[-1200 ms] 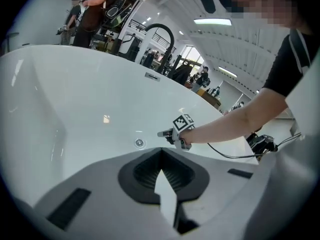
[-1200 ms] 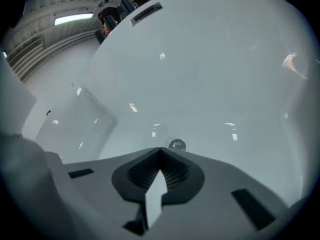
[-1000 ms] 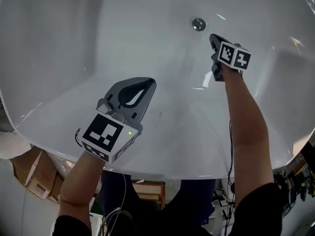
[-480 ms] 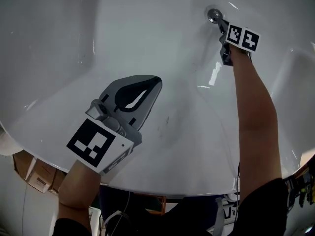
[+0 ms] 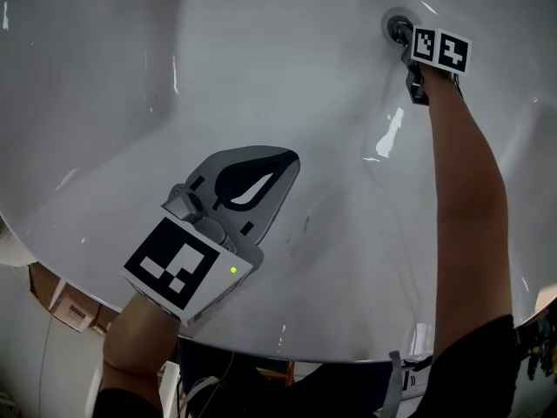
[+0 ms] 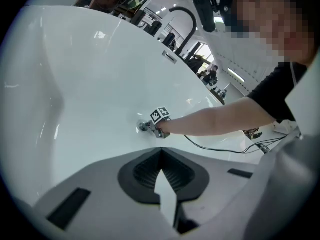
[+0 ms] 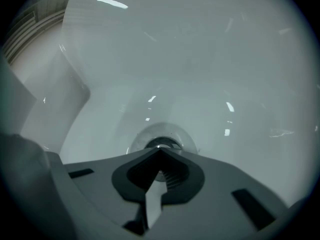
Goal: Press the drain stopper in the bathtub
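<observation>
The round chrome drain stopper [image 5: 398, 26] sits in the floor of the white bathtub [image 5: 218, 68] at the upper right of the head view. My right gripper [image 5: 406, 38] is shut, its joined tips resting on the stopper. In the right gripper view the stopper [image 7: 161, 139] shows just beyond the closed tips of that gripper [image 7: 159, 149], partly hidden by them. My left gripper [image 5: 277, 162] is shut on nothing and hovers over the tub's near slope. From the left gripper view, past its own closed tips [image 6: 161, 151], the stopper [image 6: 144, 127] and the right gripper [image 6: 150, 127] appear far off.
The tub's near rim [image 5: 287, 347] runs along the bottom of the head view, with cardboard boxes [image 5: 61, 303] on the floor beyond it at lower left. A cable [image 6: 220, 146] trails from the right arm. A black faucet [image 6: 182, 21] stands beyond the tub's far edge.
My right gripper has travelled up the tub floor from short of the drain until its tips sit on the stopper. The left gripper has stayed over the near slope.
</observation>
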